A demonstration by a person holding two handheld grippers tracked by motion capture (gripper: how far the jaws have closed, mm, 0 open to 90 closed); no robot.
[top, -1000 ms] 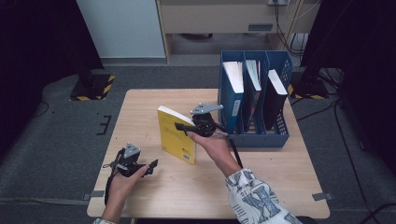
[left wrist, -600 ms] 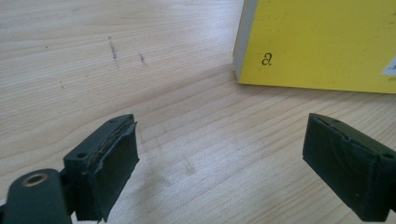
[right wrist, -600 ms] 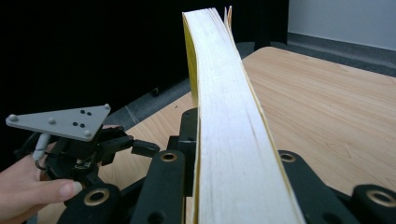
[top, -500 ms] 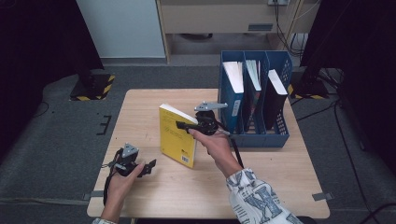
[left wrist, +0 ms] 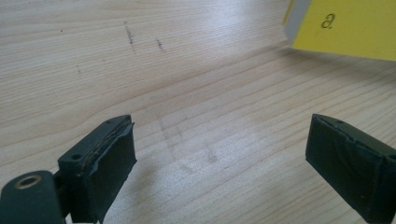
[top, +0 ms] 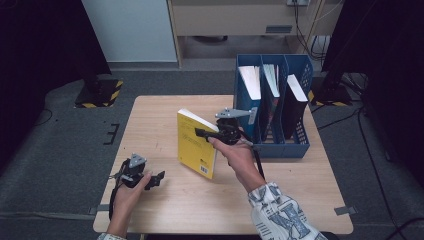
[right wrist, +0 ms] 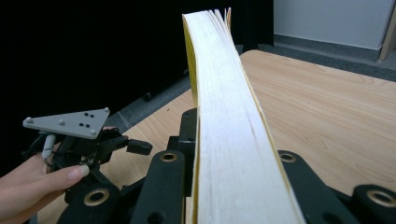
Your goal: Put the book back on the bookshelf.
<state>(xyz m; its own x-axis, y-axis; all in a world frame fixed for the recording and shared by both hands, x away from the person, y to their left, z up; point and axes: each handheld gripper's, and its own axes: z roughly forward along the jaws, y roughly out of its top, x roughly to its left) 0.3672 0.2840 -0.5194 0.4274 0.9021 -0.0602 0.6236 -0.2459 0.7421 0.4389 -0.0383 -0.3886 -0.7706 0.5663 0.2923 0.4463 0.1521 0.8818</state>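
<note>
A thick yellow book [top: 196, 146] is held on edge over the middle of the table, its lower corner close to the wood. My right gripper [top: 201, 133] is shut on it near the top, pointing left. In the right gripper view the white page block [right wrist: 229, 116] runs up between the black jaws of my right gripper [right wrist: 224, 154]. My left gripper [top: 158, 177] sits low at the table's front left, open, with bare wood between the jaws of the left gripper [left wrist: 219, 154]. A corner of the yellow book [left wrist: 345, 28] shows beyond it. The left gripper [right wrist: 93, 140] also appears in the right gripper view.
A blue file holder [top: 272, 147] with three slots stands at the table's right, each slot holding books or papers. The wooden table [top: 165, 115] is bare at the back left. Dark floor and cables surround it.
The right gripper and the yellow book have drifted slightly right, toward the file holder. The left gripper has stayed put.
</note>
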